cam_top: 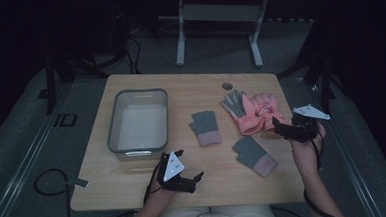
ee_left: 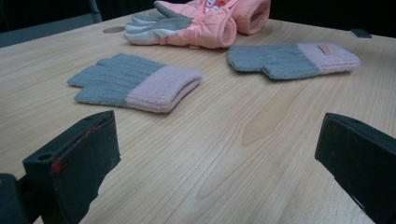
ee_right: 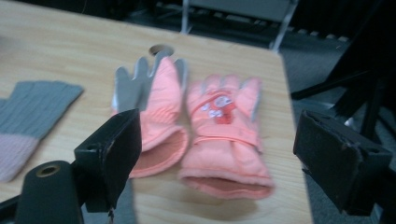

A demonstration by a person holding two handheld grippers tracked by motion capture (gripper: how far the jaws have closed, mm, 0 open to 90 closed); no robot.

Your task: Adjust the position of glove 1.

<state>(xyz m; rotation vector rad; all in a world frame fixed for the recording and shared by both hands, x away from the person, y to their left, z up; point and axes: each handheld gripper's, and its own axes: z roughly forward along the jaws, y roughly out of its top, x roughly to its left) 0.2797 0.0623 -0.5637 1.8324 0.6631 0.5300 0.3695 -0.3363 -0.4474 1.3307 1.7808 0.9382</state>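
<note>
Pink gloves approached, nothing packed yet

The pink gloves [ee_right: 205, 135] are lying right of the grey bin [cam_top: 137, 122]; the right gripper [cam_top: 288, 128] is held released just beside them. The two grey mittens [ee_left: 135, 83] lie between, and the left gripper [cam_top: 182, 175], also released, is kept below the bin, which is judged empty.

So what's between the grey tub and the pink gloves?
One small grey knit glove with a pink cuff lies on the wood between the grey tub and the pink gloves, touching neither; the high view shows it.
</note>
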